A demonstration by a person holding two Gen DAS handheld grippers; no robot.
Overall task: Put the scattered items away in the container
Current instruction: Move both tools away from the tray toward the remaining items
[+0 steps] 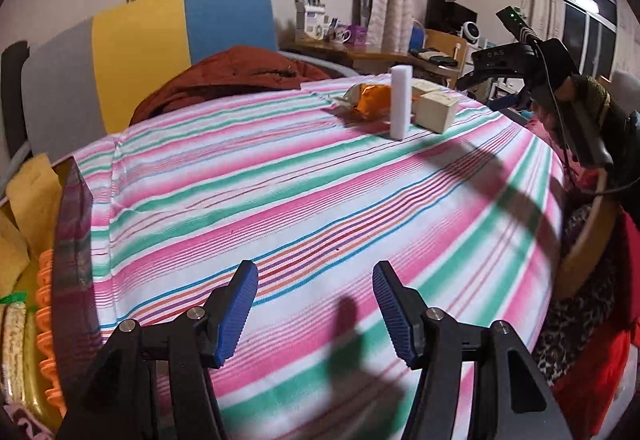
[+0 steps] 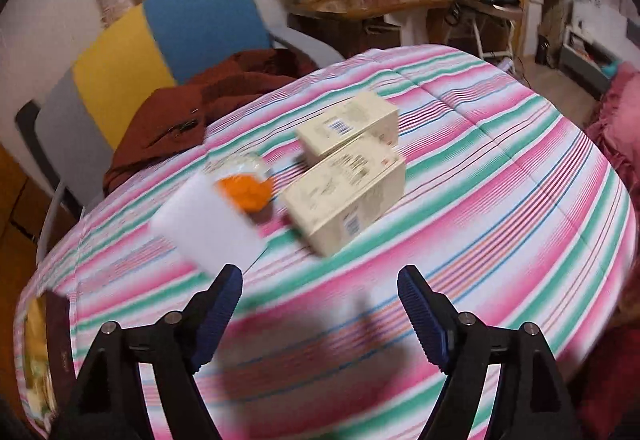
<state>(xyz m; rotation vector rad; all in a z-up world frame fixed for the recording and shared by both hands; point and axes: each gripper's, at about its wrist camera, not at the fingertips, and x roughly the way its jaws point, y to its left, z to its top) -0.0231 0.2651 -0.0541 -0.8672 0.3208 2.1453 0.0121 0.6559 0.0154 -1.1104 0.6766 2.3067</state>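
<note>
1. Both claws are empty. The left claw has its jaws apart over bare striped cloth. The right claw also has its jaws apart with nothing between them.
2. I take the white block as the landmark. It stands upright on the cloth. Just behind it lies the orange packet, and just beside it, toward the right claw, lie two cream boxes, one behind the other and touching.
3. The container is well apart from the white block, at the edge of the cloth on the left claw's side. It already holds yellow and orange things.
4. I judge that the step in hand is the reach of the right claw for one of the remaining items, most likely the white block or the nearer cream box.
5. To do it well, slow down first, because the right wrist view is blurred.
6. Turn the claw so its jaws pass on both flat faces of the chosen item.
7. The block is tall and narrow, so a side touch may tip it onto the packet. Come from above and close gently.
8. Keep the left claw away from the path to the container.
</note>
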